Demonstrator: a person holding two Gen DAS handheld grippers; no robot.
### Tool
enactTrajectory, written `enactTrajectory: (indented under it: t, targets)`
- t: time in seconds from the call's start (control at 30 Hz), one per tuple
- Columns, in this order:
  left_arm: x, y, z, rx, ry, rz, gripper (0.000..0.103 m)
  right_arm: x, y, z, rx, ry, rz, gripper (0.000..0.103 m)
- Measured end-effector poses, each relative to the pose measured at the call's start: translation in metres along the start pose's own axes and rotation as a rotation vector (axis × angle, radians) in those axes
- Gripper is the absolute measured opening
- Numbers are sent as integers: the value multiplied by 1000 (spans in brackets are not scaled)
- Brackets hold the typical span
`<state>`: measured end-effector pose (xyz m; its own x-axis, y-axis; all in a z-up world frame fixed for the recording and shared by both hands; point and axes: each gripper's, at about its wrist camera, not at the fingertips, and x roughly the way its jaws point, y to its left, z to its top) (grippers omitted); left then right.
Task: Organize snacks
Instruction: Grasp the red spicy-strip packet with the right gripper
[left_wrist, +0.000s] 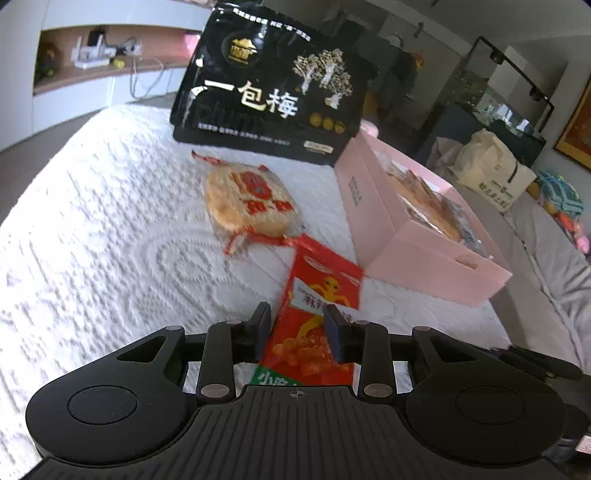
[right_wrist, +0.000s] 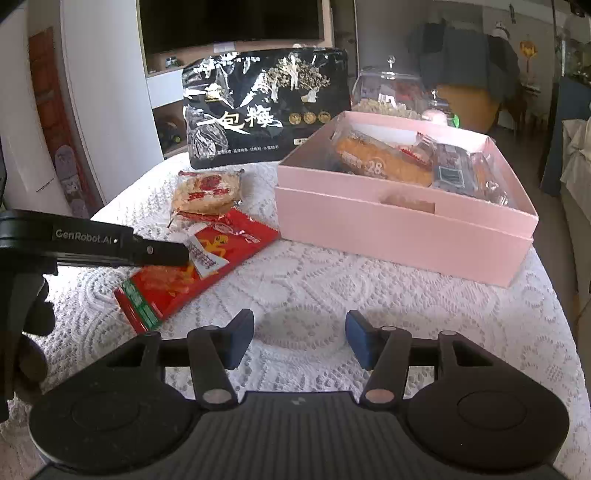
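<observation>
A red snack packet lies on the white lace tablecloth. My left gripper straddles the packet with its jaws apart, one finger on each side; from the right wrist view its arm reaches over the packet. A rice cracker pack lies just beyond. A big black plum bag stands behind. A pink box holds several snacks. My right gripper is open and empty above bare cloth.
A clear lidded jar stands behind the pink box. The table's right edge drops to the floor. A grey sofa with bags lies beyond the table. A TV and shelves fill the back wall.
</observation>
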<state>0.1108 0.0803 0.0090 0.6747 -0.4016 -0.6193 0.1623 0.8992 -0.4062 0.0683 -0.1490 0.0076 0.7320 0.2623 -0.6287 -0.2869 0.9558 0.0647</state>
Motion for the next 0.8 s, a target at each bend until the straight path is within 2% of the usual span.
enactTrajectory:
  t: [0.2,0.23,0.33,0.4,0.43,0.53,0.63,0.8]
  targets:
    - [-11,-14,-9,19,16,-31,36,0,2,3,-3,-6,7,56]
    - [-14,-16,-7,35,2,-10,36,1,4,5,-4,0,13,56]
    - [-21,-19,1,97,-40,117,36,4,13,11,-3,25,51,57]
    - [-23,-17,6,107,-57,184,36,8,21,19,9,36,69,62]
    - [-25,-17,8,110,-63,210,36,11,24,23,17,40,76,66]
    - [-28,-16,12,131,-73,281,36,26,39,34,17,77,99,67]
    - [-27,-14,15,136,-68,317,36,45,55,43,-19,124,76,67]
    - [-22,-18,18,149,-55,350,36,54,74,44,-119,132,61,67]
